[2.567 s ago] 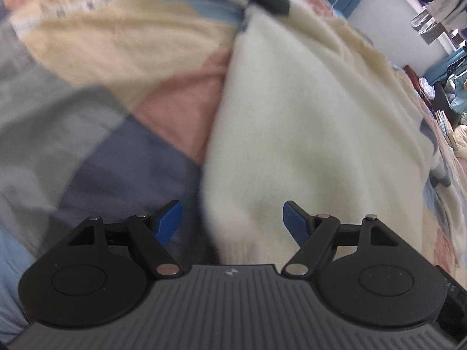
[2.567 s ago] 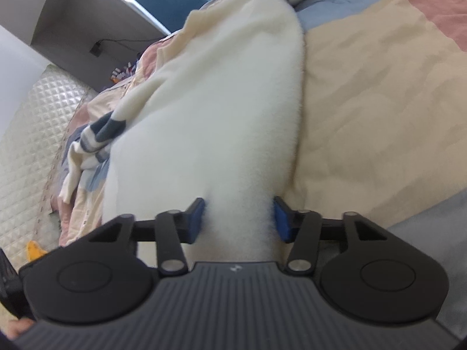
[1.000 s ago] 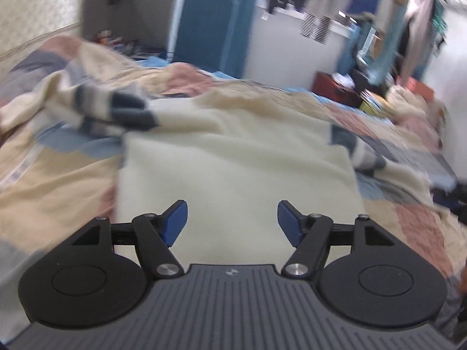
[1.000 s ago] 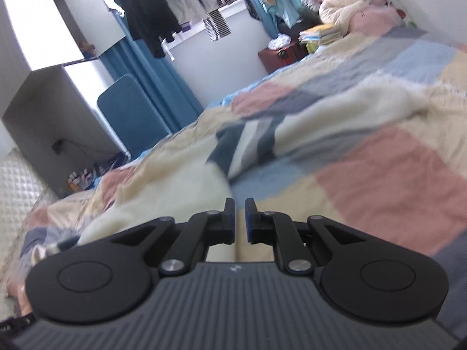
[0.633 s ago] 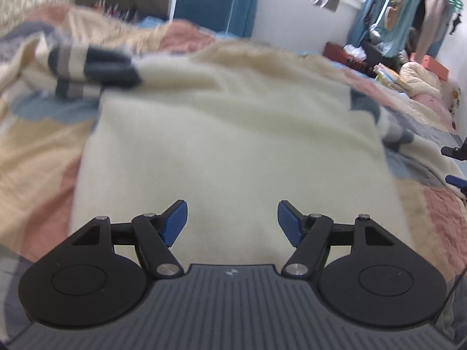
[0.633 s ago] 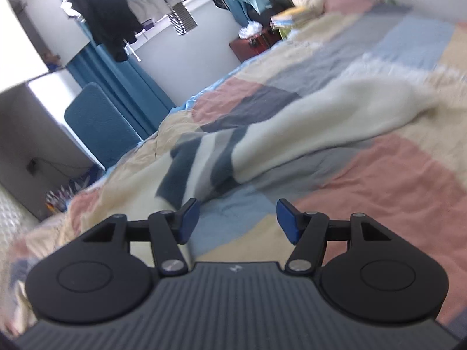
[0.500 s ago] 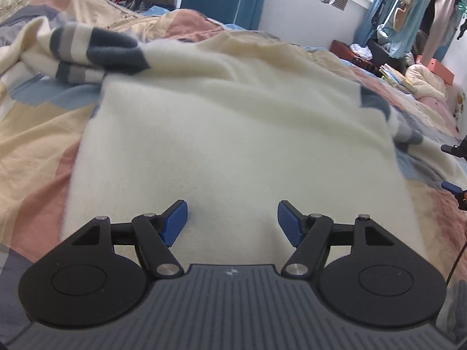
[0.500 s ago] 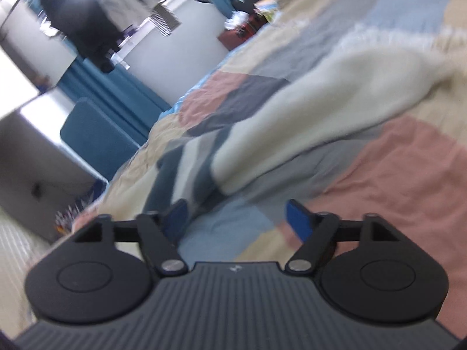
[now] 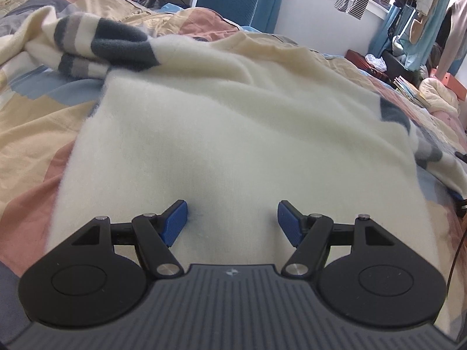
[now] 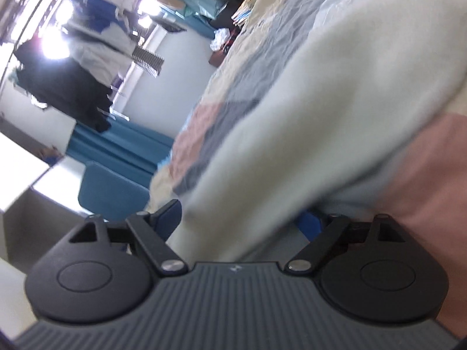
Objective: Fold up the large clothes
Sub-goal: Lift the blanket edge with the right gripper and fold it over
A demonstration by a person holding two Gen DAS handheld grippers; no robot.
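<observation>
both grippers gape over patchwork bedspread.

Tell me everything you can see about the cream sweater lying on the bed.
The cream sweater is a thick, fuzzy knit, laid mostly flat on the patchwork quilt. Its body is plain cream; the sleeves carry dark blue, grey and white stripes, one bunched at the upper left, the other trailing off at the right. The open left gripper sits over its near hem. In the blurred right wrist view, a cream sleeve runs between the fingers of the open right gripper, not yet pinched.
</observation>
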